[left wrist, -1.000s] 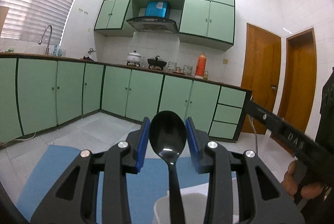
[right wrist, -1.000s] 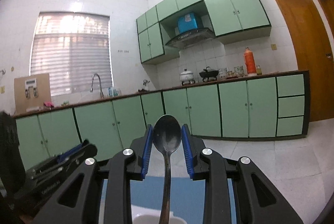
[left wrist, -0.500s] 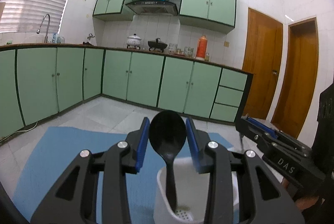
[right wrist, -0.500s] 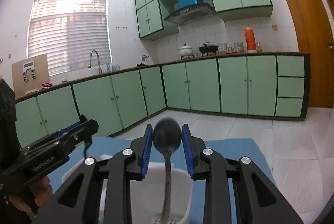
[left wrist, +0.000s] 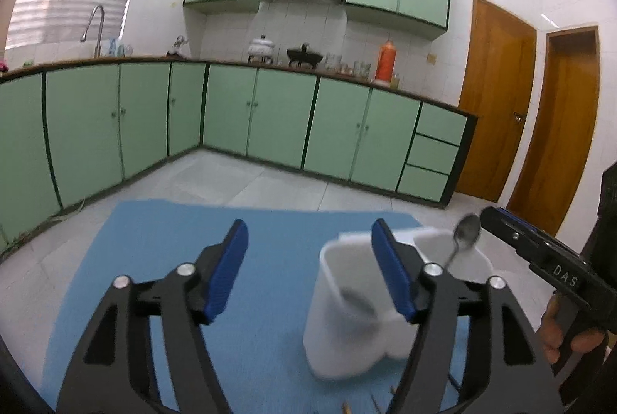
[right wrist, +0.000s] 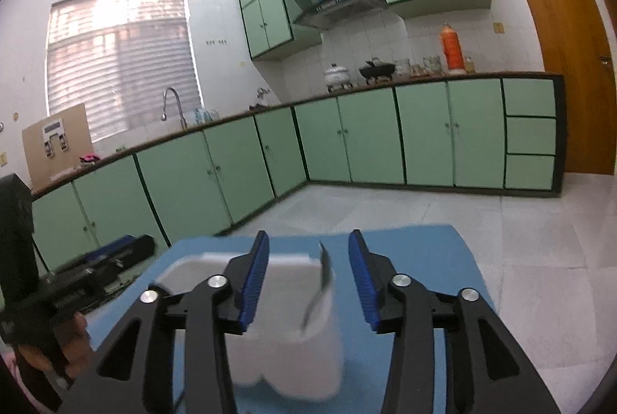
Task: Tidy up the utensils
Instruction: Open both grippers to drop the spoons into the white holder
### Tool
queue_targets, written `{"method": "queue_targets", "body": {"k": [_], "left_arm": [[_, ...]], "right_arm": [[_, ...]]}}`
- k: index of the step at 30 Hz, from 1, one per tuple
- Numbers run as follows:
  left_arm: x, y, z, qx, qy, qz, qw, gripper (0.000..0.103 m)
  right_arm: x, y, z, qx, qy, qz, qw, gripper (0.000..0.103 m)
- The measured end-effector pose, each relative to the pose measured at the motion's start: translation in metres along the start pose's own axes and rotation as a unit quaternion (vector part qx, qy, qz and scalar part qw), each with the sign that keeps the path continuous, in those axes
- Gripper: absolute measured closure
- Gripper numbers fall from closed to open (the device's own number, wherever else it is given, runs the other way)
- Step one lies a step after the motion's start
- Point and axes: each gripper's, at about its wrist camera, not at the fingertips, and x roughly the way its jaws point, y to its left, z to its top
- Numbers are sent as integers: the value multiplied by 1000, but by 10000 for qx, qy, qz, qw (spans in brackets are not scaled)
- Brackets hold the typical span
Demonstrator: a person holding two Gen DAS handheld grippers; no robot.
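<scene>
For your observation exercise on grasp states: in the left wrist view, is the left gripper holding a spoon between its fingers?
No. The left gripper stands open with nothing between its blue pads, beside the white utensil holder.

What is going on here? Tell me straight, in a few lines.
A person is sorting spoons with a pair of hand-held tongs in each hand. The left tongs and the right tongs are both open and hold nothing. A metal spoon stands handle-down in the white utensil holder on the blue mat. A dark blur inside the holder may be a second spoon, but it is too smeared to tell.
</scene>
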Motion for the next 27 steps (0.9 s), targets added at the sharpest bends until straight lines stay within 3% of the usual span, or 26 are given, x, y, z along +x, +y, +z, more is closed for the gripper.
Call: {"method": "queue_targets", "body": {"k": [5,12,19,27], "left_arm": [[-27,13,-18,-76,511,216,9984,28],[-50,23,-63,31,1232,608,9905,27],[-58,31,-103,-78,1928,844,9776,28],[-43,30,-112,-77,2272,998,9687,29]], "right_arm": [[-17,-6,-21,-220,674,-517,9961,55],[-39,-12,-66,-216,1458,-759,9862,55],[-53,-5,-97,-229,1851,-827,9790,55],[-62,-4,-102,-230,1903,-833,9779,55]]}}
